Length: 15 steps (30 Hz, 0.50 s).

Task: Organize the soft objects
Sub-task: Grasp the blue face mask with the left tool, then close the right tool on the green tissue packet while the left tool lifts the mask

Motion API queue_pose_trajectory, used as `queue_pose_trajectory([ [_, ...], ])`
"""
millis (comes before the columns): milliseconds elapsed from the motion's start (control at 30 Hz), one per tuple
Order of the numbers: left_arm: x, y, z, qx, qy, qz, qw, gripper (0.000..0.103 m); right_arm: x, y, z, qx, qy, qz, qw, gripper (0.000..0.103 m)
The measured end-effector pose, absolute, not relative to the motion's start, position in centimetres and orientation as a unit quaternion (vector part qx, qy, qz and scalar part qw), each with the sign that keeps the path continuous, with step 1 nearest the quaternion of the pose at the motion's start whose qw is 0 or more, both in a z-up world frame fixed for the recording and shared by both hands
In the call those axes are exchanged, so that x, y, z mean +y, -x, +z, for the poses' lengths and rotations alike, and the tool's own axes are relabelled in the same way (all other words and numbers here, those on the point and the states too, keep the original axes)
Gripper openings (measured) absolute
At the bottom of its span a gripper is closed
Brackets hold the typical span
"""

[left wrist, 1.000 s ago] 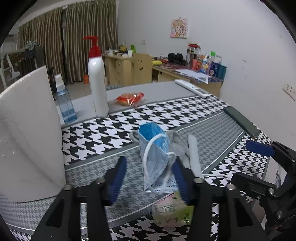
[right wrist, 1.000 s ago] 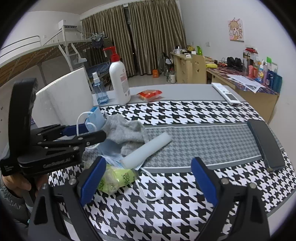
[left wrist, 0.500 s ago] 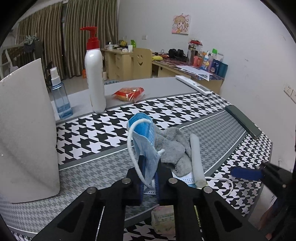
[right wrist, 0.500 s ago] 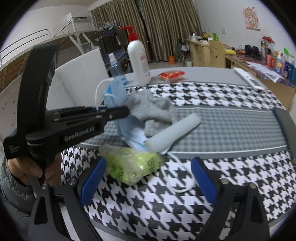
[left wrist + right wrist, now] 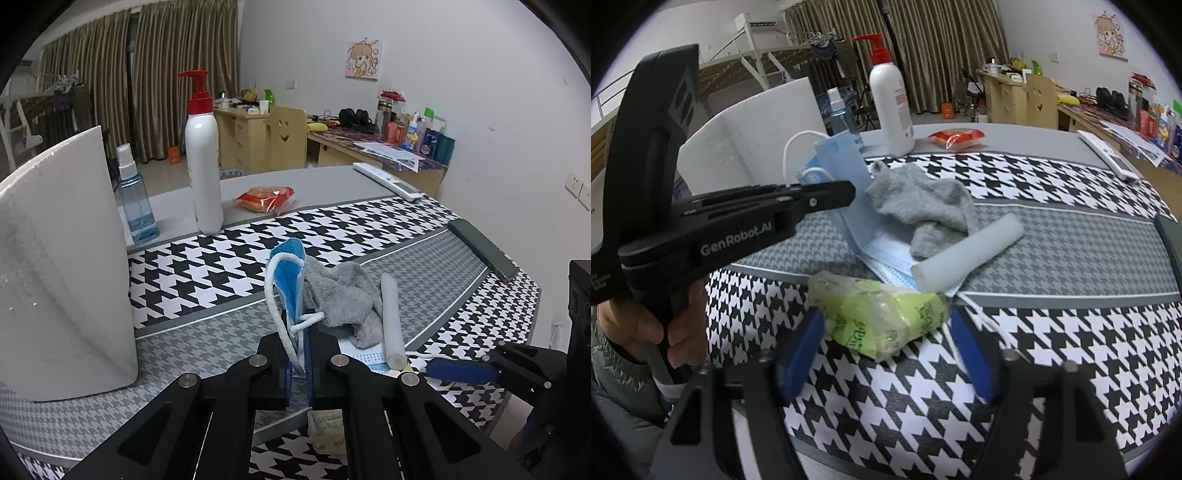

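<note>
Mask (image 5: pixel 291 291) pinched in shut left tool (image 5: pixel 300 363); tissue pack (image 5: pixel 875 317) between closing right tool (image 5: pixel 886 354) pads, untouched.

On the table (image 5: pixel 1052 354) a tissue pack (image 5: pixel 879 317) is lying nearest. At twelve o'clock from it, face masks (image 5: pixel 882 254) are lying under a sock (image 5: pixel 923 206). A roll (image 5: pixel 967 254) is resting at one o'clock, probably on the masks. A pump bottle (image 5: pixel 890 107) is standing behind.

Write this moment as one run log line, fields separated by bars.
left gripper: shut on blue face mask | right gripper: closing around green tissue pack | grey sock: on table
</note>
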<state>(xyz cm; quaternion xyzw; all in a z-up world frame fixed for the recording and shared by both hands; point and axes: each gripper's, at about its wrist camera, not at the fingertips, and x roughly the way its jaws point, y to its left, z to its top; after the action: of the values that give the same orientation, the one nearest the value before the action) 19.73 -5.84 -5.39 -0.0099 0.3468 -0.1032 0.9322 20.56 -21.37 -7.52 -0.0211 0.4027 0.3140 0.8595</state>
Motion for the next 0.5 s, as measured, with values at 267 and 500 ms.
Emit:
queue_pose_trajectory([
  [267,-5.3,-19.1,-5.1,0.344,0.013,-0.103,0.933,0.005,-20.5,-20.5,-7.6,0.402,0.040,0.324,0.855,0.060],
  [500,-5.3,-19.2,-5.5,0.349,0.003,-0.103,0.931,0.005,-20.3,-21.5,-8.7,0.419,0.048,0.311,0.852,0.060],
])
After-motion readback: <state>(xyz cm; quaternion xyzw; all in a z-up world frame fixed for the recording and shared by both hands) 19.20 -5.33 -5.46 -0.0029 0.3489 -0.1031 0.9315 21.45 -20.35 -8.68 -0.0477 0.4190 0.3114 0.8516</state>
